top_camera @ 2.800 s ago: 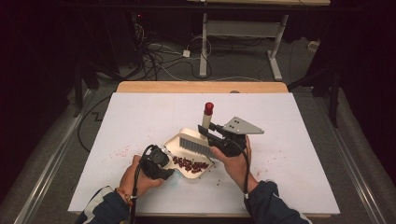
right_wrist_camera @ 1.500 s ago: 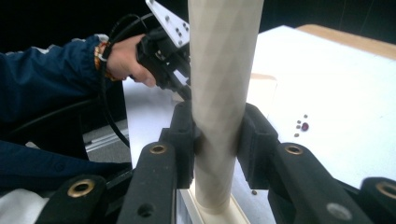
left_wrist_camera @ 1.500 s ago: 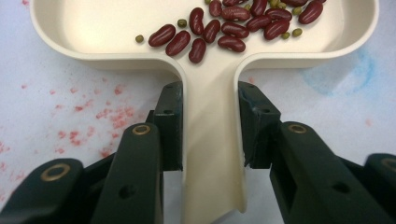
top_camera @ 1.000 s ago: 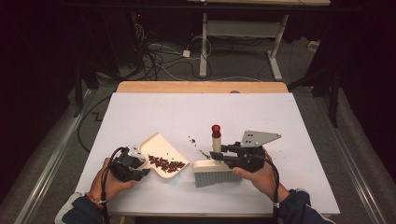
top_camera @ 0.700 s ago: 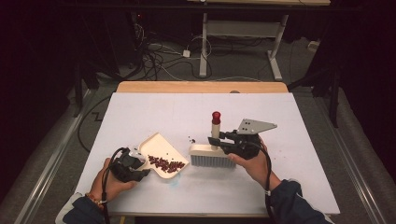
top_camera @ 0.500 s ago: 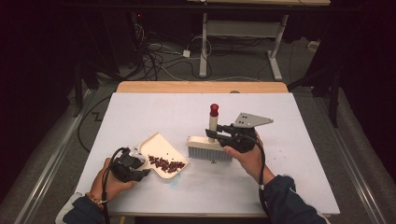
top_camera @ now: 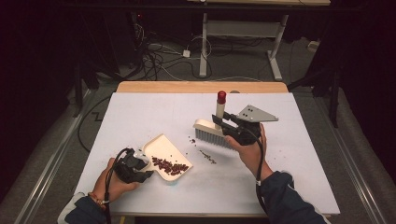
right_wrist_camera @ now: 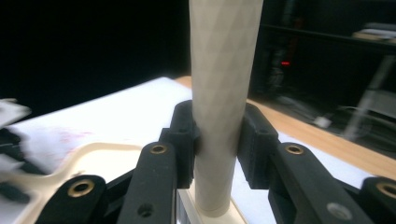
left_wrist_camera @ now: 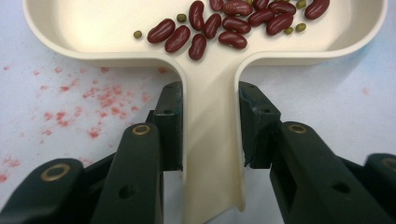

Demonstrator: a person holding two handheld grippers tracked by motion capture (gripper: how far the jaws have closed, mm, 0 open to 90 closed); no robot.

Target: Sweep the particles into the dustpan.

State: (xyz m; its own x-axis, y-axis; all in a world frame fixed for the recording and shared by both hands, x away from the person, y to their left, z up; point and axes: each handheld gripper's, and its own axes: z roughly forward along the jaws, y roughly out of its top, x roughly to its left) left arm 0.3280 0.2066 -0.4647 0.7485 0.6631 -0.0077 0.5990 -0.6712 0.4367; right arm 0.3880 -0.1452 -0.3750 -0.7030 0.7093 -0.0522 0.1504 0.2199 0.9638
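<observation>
A cream dustpan (top_camera: 166,155) lies on the white table at the front left, holding several red kidney beans (top_camera: 170,166) and a few small green ones (left_wrist_camera: 181,17). My left gripper (top_camera: 139,167) is shut on the dustpan's flat handle (left_wrist_camera: 212,140). A cream hand brush (top_camera: 212,133) with grey bristles and a red-tipped upright handle (top_camera: 220,105) hovers just right of centre. My right gripper (top_camera: 223,122) is shut on that brush handle (right_wrist_camera: 219,107). A few loose beans (top_camera: 205,155) lie on the table between dustpan and brush.
The white table cover (top_camera: 140,112) carries faint red speckles (left_wrist_camera: 74,107) near the dustpan. A wooden table edge (top_camera: 201,87) runs along the back. Beyond it are cables and a desk frame (top_camera: 243,32) on the dark floor.
My right gripper has carried the brush from the front of the table up and toward the back, past the loose beans. The left gripper and dustpan have stayed put.
</observation>
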